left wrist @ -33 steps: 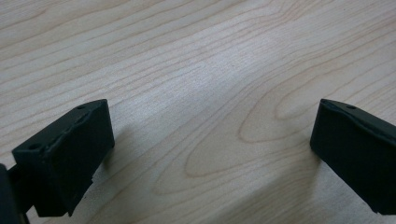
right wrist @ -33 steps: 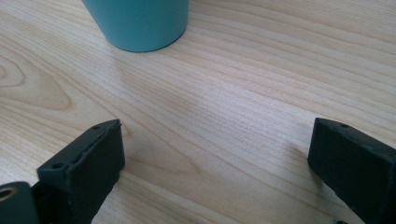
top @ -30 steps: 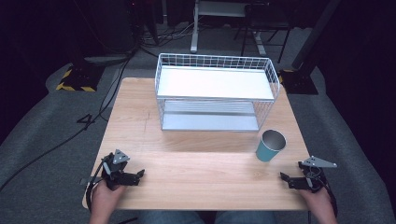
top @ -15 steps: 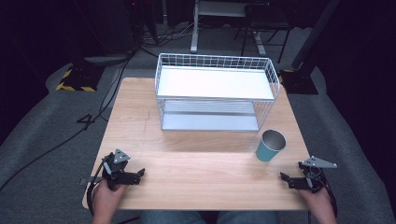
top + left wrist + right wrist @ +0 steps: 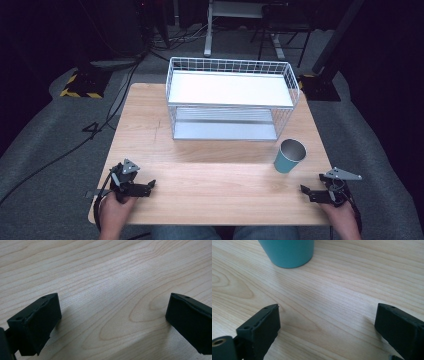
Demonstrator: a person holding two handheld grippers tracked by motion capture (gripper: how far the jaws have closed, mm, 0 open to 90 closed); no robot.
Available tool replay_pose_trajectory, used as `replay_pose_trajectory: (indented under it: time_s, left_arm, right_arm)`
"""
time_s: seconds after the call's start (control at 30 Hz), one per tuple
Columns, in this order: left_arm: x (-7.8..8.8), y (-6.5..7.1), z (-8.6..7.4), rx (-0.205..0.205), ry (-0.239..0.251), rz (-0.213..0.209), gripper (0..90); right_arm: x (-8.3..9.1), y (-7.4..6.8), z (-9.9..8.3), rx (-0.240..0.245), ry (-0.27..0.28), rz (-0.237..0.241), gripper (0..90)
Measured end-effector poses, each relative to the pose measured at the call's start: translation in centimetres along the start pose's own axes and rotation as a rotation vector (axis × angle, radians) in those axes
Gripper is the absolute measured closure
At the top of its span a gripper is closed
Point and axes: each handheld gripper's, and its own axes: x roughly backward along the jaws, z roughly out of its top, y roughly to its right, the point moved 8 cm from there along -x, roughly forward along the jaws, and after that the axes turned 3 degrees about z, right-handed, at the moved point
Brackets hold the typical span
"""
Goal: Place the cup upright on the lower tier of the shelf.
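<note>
Right claw (image 5: 311,190), jaws just narrowing, gapes empty near the cup (image 5: 289,156); left claw (image 5: 146,186) open. Advise squaring up, gripping mid-wall.

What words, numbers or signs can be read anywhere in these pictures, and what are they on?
"4": a dark mark shaped like that numeral on the grey floor, left of the table; possibly just tape or cable.
Yellow and black warning stripes on a base plate on the floor: a sign, no words.
The cup and the wire rack carry no lettering.
</note>
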Motion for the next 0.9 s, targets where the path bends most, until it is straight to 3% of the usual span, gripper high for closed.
replay_pose_trajectory:
  time_s: [0.53, 0.9]
  left_arm:
    - [0.0, 0.0, 0.0, 0.002, 0.002, 0.0, 0.6]
    - [0.0, 0.0, 0.0, -0.001, 0.0, 0.001, 0.6]
  right_arm:
    - [0.5, -2.0, 3.6, 0.013, 0.09, 0.055, 6.1]
    - [-1.6, -2.6, 6.2, -0.026, 0.156, 0.075, 6.0]
